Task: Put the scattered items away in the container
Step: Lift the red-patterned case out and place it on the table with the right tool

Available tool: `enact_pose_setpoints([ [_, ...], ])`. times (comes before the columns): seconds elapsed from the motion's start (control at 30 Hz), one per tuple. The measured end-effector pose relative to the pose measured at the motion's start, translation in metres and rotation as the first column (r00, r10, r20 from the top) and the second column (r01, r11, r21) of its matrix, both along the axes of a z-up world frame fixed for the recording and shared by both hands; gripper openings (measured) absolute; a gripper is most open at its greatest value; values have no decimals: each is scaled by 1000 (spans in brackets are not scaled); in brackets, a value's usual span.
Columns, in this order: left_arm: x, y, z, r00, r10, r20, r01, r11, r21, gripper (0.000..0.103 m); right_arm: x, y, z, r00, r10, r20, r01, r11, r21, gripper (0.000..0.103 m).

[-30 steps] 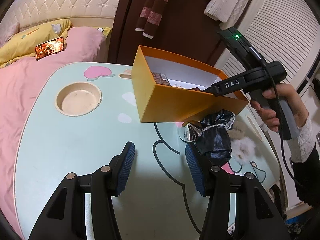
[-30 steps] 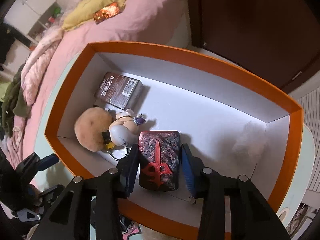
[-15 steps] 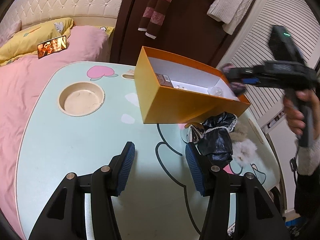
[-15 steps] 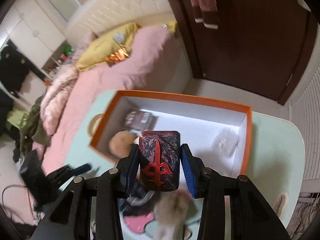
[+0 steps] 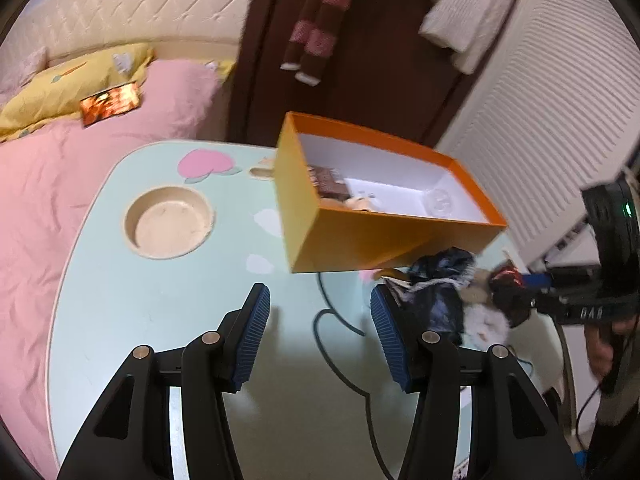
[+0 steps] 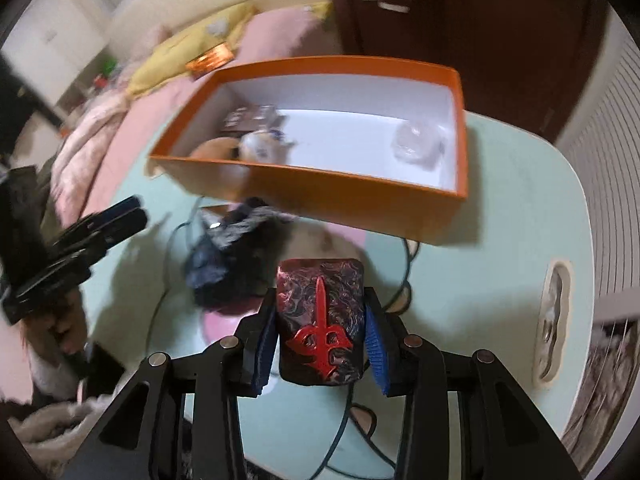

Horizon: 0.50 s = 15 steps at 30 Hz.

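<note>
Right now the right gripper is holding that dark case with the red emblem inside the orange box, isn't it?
Not quite. The right gripper does hold the dark case with the red emblem, but outside the orange box, over the table; the right wrist view shows this.

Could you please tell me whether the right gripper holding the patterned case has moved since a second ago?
Yes. The right gripper, shut on the patterned case, has pulled back out of the orange box to the table before it.

Pink bed, dark door
</note>
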<state>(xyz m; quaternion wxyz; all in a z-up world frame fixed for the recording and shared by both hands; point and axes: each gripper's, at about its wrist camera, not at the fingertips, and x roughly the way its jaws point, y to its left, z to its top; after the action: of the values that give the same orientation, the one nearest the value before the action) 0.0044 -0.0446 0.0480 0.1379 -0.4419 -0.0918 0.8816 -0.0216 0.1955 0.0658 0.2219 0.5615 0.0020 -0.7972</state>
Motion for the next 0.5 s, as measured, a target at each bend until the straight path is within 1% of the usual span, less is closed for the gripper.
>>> enact_pose_setpoints([
  [0.07, -4, 1, 2, 1000, -20, 15, 19, 999, 36, 54, 0, 3, -3, 999, -32, -1, 32, 999, -24, 38],
  [0.1, -5, 3, 4, 1000, -24, 15, 24, 999, 41, 54, 0, 4, -4, 999, -42, -7, 42, 999, -21, 38],
  [0.2, -9, 11, 11, 999, -41, 4, 41, 999, 14, 54, 1, 6, -8, 997, -70, -25, 70, 998, -4, 38],
  [0.23, -11, 15, 14, 999, -49, 0, 49, 999, 4, 54, 1, 7, -9, 996, -85, -27, 85, 996, -8, 41],
  [0.27, -14, 18, 18, 998, -58, -4, 58, 998, -7, 54, 0, 10, -10, 994, -105, -29, 105, 994, -12, 48],
  [0.33, -19, 24, 25, 997, -77, -22, 76, 997, -21, 54, 0, 18, -9, 988, -146, -50, 145, 989, -20, 56],
  [0.4, -24, 32, 35, 994, -95, -54, 93, 995, -44, 54, 1, 23, -5, 979, -183, -85, 182, 983, -11, 59],
  [0.43, -28, 37, 40, 992, -105, -65, 101, 993, -60, 54, 1, 27, -2, 973, -202, -110, 204, 979, 6, 63],
  [0.5, -40, 47, 46, 988, -138, -62, 132, 987, -87, 54, 2, 36, 3, 967, -217, -136, 220, 976, 5, 65],
])
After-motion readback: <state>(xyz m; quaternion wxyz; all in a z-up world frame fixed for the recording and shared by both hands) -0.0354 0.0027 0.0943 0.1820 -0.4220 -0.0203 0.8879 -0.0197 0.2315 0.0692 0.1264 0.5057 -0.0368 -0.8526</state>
